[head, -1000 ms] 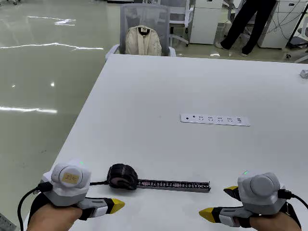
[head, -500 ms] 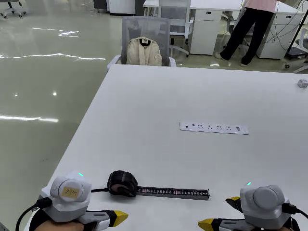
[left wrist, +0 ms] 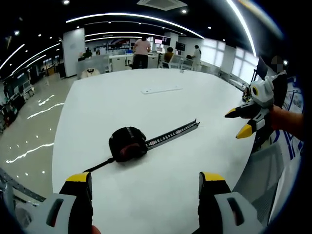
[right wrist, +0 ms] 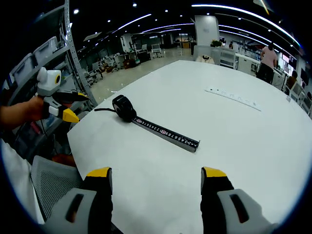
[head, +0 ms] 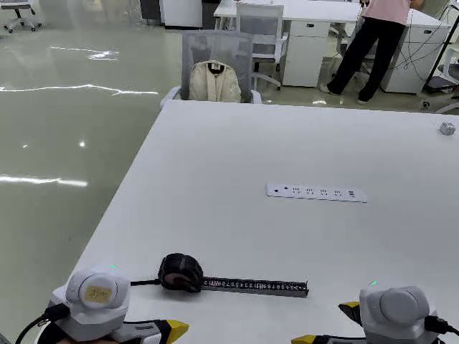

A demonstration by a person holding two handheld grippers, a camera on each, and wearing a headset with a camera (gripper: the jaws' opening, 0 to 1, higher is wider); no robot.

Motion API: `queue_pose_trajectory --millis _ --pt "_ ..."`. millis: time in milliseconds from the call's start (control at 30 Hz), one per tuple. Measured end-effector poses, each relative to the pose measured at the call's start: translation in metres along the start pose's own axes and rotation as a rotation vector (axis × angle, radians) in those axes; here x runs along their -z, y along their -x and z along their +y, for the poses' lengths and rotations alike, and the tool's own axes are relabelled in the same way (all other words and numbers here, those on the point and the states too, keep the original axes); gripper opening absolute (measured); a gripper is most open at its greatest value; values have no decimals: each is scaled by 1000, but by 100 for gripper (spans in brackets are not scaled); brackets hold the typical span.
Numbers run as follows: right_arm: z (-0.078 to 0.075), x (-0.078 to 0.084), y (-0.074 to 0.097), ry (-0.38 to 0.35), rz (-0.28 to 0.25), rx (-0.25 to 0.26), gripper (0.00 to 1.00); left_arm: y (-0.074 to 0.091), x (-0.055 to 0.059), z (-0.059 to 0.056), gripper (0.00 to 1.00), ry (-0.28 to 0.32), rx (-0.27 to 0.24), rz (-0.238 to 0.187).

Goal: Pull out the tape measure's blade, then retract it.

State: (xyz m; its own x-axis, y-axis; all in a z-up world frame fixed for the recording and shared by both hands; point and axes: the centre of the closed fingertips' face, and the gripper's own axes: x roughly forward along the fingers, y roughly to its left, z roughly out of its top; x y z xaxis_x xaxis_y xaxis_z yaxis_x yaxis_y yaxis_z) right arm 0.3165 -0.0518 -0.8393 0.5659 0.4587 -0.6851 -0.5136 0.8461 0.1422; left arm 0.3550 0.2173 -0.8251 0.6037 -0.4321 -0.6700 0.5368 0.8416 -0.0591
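item: tape (head: 181, 272), black case, lying on the white table (head: 215, 158) near its front edge. it sits between the two grippers, nearer the left one.

blade (head: 254, 287): drawn out of the case and lying flat on the table, running toward the right gripper's side. its end hook rests on the surface, apart from both grippers. how much blade remains inside the case cannot be told.

cord (head: 143, 282): thin and dark, trailing from the case on the side away from the blade.

left gripper (left wrist: 145, 180): released, jaws spread wide with nothing between them. it is held near the case and short of it, not touching.

right gripper (right wrist: 157, 173): released, jaws likewise wide and empty. it is held near the blade's free end and not in contact with it.

also present: a power strip (head: 316, 193) farther back on the table, well apart from the tape. a chair (head: 215, 68) with a pale jacket on it stands at the far edge. a person (head: 373, 36) stands in the background.

status, as judged: the pull-out appears done, or at least well begun, since a good run of blade lies exposed. the retraction is not yet done. with nothing grasped, what is left would likely be to take hold of the case, free the blade and let it run back in.
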Motion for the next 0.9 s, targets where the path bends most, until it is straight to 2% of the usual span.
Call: queue_pose_trajectory --millis 500,900 --pt "12 0 17 -35 -21 19 80 20 1 -7 91 30 -21 -22" --pt "24 -8 35 -49 -50 28 81 43 4 -9 92 68 -56 -49"
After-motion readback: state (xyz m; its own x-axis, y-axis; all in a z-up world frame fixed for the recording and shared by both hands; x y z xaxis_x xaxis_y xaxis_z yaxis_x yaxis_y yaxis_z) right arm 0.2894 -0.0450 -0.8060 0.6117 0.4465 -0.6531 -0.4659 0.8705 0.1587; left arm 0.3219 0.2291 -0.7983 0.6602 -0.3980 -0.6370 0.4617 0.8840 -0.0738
